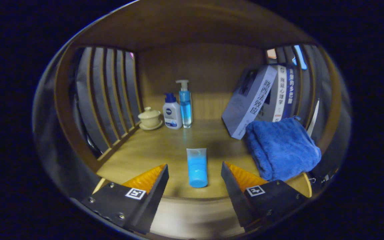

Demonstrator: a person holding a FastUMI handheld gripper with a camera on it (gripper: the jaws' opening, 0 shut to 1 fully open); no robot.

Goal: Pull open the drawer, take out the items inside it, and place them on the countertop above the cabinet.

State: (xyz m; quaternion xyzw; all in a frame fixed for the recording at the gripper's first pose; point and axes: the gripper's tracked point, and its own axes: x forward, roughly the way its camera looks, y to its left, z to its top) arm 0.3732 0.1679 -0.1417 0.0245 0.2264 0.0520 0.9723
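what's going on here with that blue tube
A person holds a gripper over a wooden countertop. Its fingers are open, with a blue tube lying flat between them, untouched by either. A blue towel sits beside the tube against leaning books; two bottles and a lidded cup stand beyond.

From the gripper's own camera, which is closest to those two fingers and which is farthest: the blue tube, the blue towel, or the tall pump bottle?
The gripper is open.
1. Blue tube: lying between the fingertips.
2. Blue towel: folded, just beyond the right finger.
3. Tall pump bottle: standing at the back wall.
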